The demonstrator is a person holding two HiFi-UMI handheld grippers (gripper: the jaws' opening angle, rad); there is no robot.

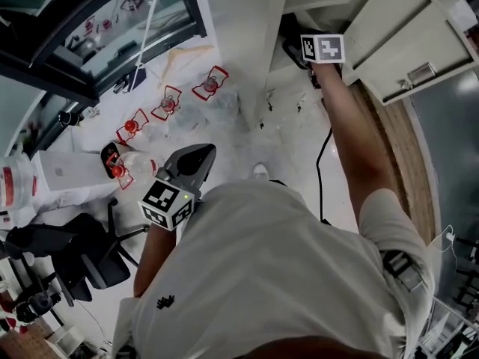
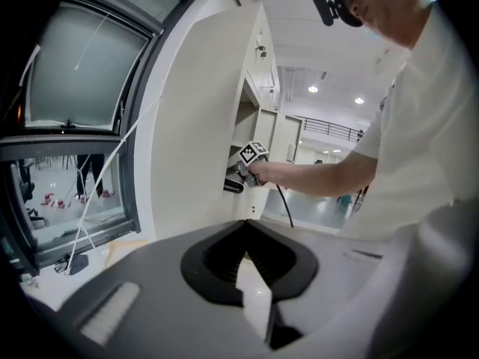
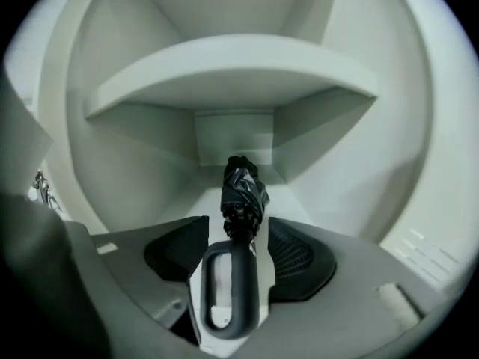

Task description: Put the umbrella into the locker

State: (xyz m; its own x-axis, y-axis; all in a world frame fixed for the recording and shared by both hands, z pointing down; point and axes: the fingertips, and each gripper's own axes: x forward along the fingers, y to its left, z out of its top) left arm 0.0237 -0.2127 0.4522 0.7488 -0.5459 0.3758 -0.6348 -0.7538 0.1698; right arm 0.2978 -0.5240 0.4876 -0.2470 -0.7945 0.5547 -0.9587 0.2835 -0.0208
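**Placing the umbrella in the locker.** The right gripper (image 3: 238,226) is reaching into an open compartment of the locker (image 3: 224,66). Its jaws are standing narrow, gripping the loop handle (image 3: 232,290) of the folded black umbrella (image 3: 241,189). The canopy end is pointing toward the back wall, beneath the shelf (image 3: 299,69), and appears to be lying on or just above the compartment floor. The left gripper (image 2: 245,238) is holding nothing, its jaws together, and is hanging outside, well apart from the locker.

For a clean release, the canopy should probably be bearing its own weight on the floor before the jaws part. Keeping the umbrella along the compartment's midline should keep it off the side walls. The handle likely needs to sit fully inside the door line. A wide opening and a straight pull back would help, since the loop could catch on a pad and drag the umbrella out.
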